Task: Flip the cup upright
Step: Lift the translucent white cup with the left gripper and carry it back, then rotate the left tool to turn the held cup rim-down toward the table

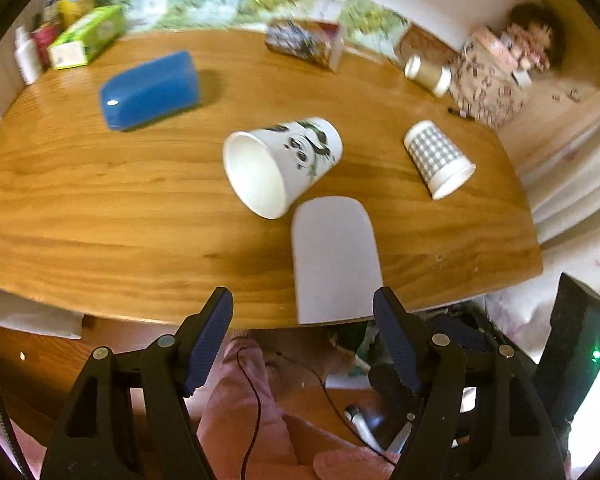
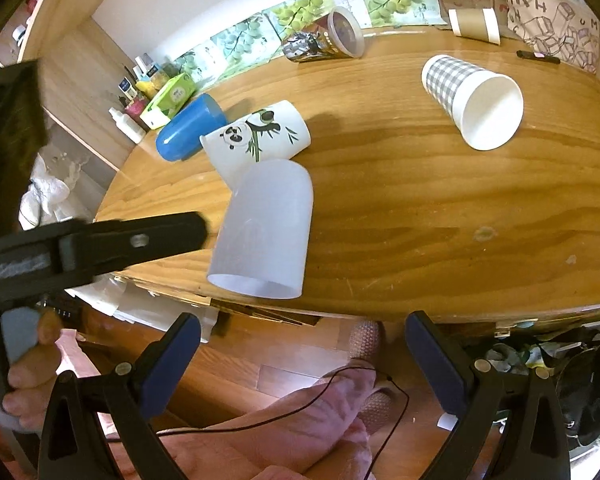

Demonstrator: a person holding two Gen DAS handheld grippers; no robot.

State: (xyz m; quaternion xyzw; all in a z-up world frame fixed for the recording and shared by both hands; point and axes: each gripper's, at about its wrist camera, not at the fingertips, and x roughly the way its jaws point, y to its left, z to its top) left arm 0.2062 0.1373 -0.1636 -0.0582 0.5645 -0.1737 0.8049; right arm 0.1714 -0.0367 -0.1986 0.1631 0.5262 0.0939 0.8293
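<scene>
Here, at the far left of the wooden table (image 1: 80, 216), a green tissue box (image 1: 86, 36) sits by the back edge, and just in front of it a blue cup (image 1: 150, 88) lies on its side with bare wood all around its near side. Toward the middle, a panda cup (image 1: 282, 164) lies tipped over, its open mouth facing the near left, and it touches or nearly touches the closed end of a plain white cup (image 1: 334, 256). That white cup also lies on its side, its open mouth reaching the near table edge and seeming to jut a little past it. The left gripper (image 1: 302, 340) hangs just off that edge, jaws spread wide and holding nothing, with the white cup's mouth right ahead between the two fingers. Further right, a checked cup (image 2: 470, 98) lies alone, mouth toward the near right, with a broad stretch of open wood between it and the white cup. The right gripper (image 2: 302, 364) also waits below the near edge, fingers wide apart and empty, the white cup (image 2: 264, 228) just ahead and slightly left of it
</scene>
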